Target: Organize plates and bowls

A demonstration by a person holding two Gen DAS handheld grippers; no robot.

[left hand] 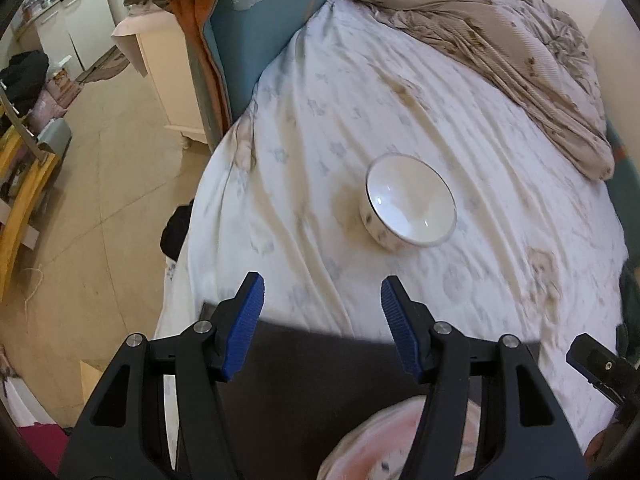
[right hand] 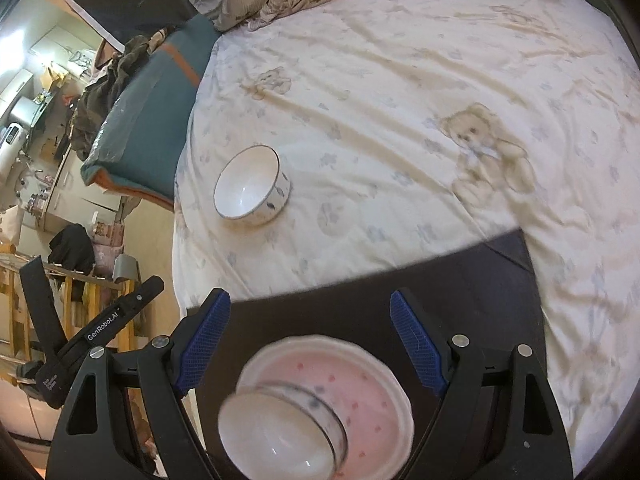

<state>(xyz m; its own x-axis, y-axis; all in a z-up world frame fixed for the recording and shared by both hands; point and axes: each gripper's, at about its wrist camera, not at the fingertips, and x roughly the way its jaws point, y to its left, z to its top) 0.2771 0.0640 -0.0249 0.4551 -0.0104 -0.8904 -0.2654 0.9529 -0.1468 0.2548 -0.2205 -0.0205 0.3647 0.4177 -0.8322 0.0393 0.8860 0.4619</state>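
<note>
Ok: your left gripper point(left hand: 322, 300) is nearer the lone bowl point(left hand: 410, 206), dead ahead & slightly right. Both sets of jaws apart, empty; right gripper point(right hand: 310, 320) hangs over the plate point(right hand: 360, 392).

You have a bed point(left hand: 400, 120) filling the right of the frame, beige floor point(left hand: 112, 168) at left, white cabinets point(left hand: 76, 28) upper left.

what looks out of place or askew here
One bowl sits alone on the bedsheet, apart from the other dishes. Nearer, a second bowl sits tilted on the pink plate atop the dark mat. Nothing looks spilled or broken.
</note>
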